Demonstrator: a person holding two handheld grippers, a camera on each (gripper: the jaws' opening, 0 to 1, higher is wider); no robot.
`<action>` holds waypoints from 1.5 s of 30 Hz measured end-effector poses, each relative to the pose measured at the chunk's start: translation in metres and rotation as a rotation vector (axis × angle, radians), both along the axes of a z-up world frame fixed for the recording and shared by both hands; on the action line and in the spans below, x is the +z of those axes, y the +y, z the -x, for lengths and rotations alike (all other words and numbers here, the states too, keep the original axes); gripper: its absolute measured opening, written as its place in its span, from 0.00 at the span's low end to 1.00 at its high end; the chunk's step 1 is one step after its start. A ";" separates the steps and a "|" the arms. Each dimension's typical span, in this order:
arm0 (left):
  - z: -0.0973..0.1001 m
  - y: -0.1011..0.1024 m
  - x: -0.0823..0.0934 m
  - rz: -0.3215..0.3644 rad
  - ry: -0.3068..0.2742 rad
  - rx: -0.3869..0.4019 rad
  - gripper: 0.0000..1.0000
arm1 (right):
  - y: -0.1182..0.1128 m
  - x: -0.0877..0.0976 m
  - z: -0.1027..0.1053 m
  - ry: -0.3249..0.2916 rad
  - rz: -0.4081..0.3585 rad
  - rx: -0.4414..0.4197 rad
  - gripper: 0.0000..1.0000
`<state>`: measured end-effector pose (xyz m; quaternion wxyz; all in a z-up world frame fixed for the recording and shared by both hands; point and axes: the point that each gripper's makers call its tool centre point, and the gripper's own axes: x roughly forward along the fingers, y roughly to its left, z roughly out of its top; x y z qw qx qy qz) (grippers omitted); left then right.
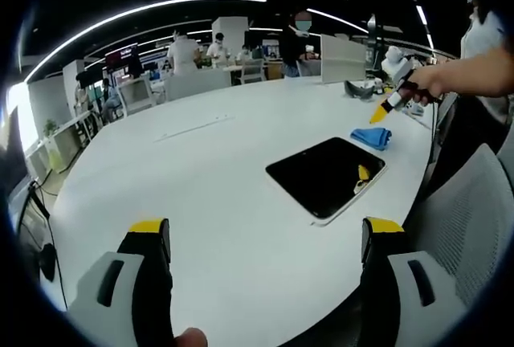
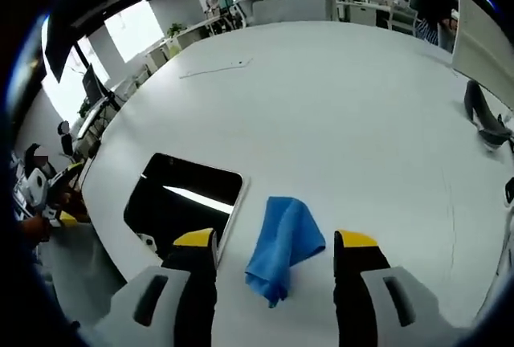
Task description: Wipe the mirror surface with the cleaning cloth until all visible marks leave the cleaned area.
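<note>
While the cloth (image 2: 281, 249) lies between its open jaws, the right hand-held gripper (image 2: 275, 242) hovers beside the mirror (image 2: 181, 198); the left hand-held gripper (image 1: 265, 230) is open, empty.

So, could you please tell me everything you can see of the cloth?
The cloth is small, bright blue and soft-looking, crumpled into a folded heap. It lies on the white table, just beside the mirror near the table's edge. It sits between the right gripper's open jaws, which are not gripping it.
</note>
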<state>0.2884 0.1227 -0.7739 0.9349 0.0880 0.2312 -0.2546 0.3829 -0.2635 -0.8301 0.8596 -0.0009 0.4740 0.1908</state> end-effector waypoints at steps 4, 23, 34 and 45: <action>0.000 0.000 -0.001 -0.005 0.003 -0.004 0.98 | 0.002 -0.012 -0.003 0.016 -0.008 -0.021 0.46; 0.000 0.003 -0.007 -0.018 0.021 -0.005 0.97 | -0.002 -0.037 -0.010 0.055 0.063 -0.119 0.12; 0.000 0.003 -0.010 -0.024 0.030 0.000 0.97 | 0.000 -0.046 -0.014 0.073 0.117 -0.081 0.03; 0.000 0.003 -0.012 -0.037 0.032 0.000 0.96 | 0.001 -0.046 -0.023 0.055 0.087 -0.166 0.01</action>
